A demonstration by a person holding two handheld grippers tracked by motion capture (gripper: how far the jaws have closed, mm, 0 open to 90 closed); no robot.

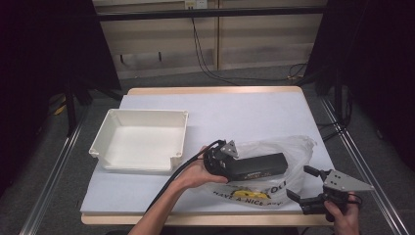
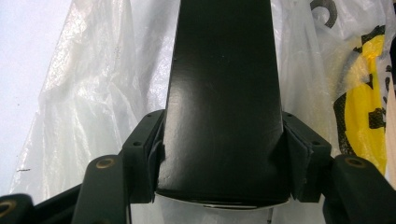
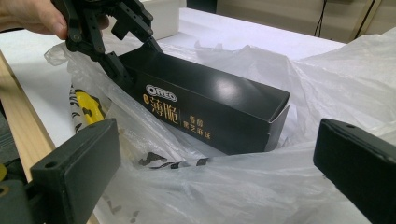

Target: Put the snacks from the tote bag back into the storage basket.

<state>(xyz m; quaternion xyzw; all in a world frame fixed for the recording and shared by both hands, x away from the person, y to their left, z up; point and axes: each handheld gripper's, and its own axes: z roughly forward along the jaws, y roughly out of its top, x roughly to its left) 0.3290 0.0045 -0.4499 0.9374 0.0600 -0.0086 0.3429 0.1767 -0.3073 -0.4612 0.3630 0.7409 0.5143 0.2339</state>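
A long black snack box [image 1: 262, 165] with white and gold lettering lies among the folds of a clear plastic bag [image 1: 293, 147] that has a yellow face print. My left gripper [image 1: 234, 165] is shut on the box's left end. In the left gripper view both jaws clamp the box [image 2: 224, 93] from the sides, with the bag [image 2: 102, 93] beneath. My right gripper [image 1: 303, 183] stands open at the table's front right corner, beside the bag. Its wide-apart jaws frame the box [image 3: 210, 107] and the bag's near fold [image 3: 233, 191], touching neither. The left gripper [image 3: 126, 60] shows at the upper left there.
A white rectangular tray [image 1: 110, 132] with nothing in it stands on the left half of the pale mat [image 1: 235, 112]. The wooden table edge [image 1: 195, 219] runs along the front. Dark stands and cables surround the table on the floor.
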